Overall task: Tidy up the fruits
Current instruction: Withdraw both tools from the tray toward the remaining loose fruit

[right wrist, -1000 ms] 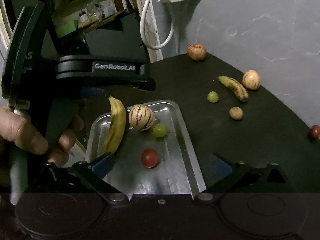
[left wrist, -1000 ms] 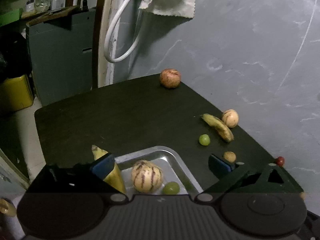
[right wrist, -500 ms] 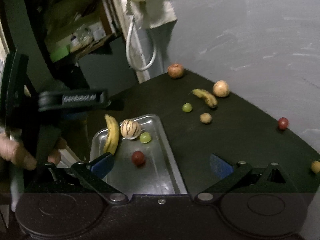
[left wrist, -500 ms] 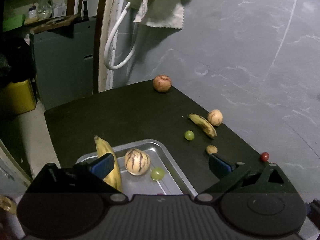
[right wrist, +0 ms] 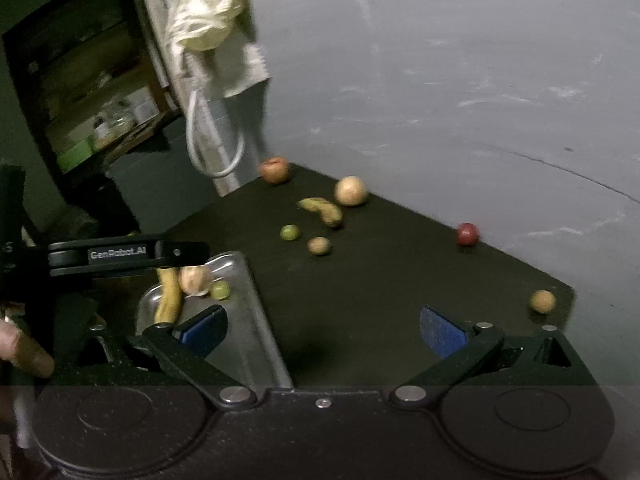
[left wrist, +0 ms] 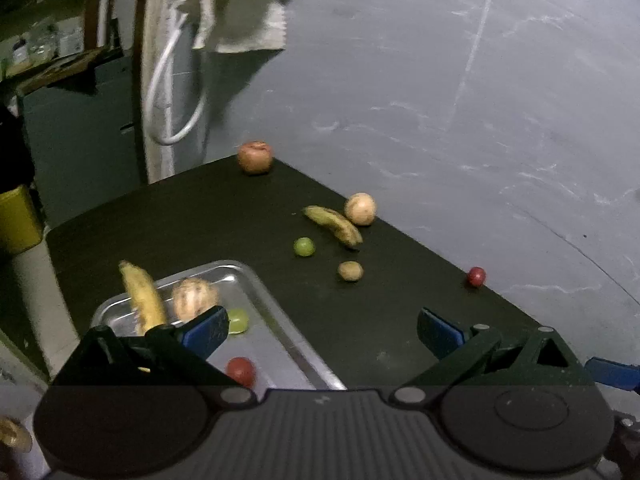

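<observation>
the metal tray (left wrist: 276, 304) lies on the near left part of the dark table (left wrist: 200, 224), and four fruits are in it: a yellow banana (left wrist: 142, 298) along its left side, a striped round fruit (left wrist: 194, 298) just beside the banana, a green grape (left wrist: 238, 320) to the right of that fruit, and a red fruit (left wrist: 241, 371) nearer to the camera, apart from the others. the rest of the fruits are on the bare table. a red apple (left wrist: 255, 157) stands at the far corner, close to the wall. a second, darker banana (left wrist: 334, 226) lies near the right edge with a pale round fruit (left wrist: 361, 209) touching or almost touching its far side. a green grape on the table (left wrist: 304, 247) and a small brown fruit (left wrist: 350, 271) lie between this banana and the tray. a small red fruit (left wrist: 476, 276) sits alone at the right edge, and in the right wrist view a small yellow-brown fruit (right wrist: 542, 301) is seen near the near right corner.

the left gripper (left wrist: 320, 330) is spread wide and holds nothing; it hangs over the near edge of the tray. the right gripper (right wrist: 323, 330) is also spread wide and empty, over the table just right of the tray. a hand (right wrist: 24, 350) grips the left tool's handle. a pale cloth (right wrist: 208, 12) and a white hose (right wrist: 216, 136) hang by the grey wall (left wrist: 480, 100).
</observation>
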### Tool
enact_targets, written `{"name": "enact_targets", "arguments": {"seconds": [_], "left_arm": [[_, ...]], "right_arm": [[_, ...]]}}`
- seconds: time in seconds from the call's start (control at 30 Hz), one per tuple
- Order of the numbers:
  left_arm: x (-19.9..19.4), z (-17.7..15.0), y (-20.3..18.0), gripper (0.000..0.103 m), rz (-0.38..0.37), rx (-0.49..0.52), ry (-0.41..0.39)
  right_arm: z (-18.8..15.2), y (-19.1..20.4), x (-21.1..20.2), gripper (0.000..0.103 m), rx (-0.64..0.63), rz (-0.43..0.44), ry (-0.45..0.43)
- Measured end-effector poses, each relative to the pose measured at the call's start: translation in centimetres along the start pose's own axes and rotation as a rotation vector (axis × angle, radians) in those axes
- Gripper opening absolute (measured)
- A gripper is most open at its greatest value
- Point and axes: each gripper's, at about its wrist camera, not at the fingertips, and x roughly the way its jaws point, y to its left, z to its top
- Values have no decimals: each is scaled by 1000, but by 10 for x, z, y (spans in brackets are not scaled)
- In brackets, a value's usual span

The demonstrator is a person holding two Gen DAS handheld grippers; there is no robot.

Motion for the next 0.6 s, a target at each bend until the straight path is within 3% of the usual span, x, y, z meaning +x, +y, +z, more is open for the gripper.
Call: {"name": "enact_targets", "arguments": {"seconds": [0.6], "left_arm": [[95,13,-55,102,-115,120,67]], "right_arm": [[-2,-83,28,102,182,-287,-32]]}}
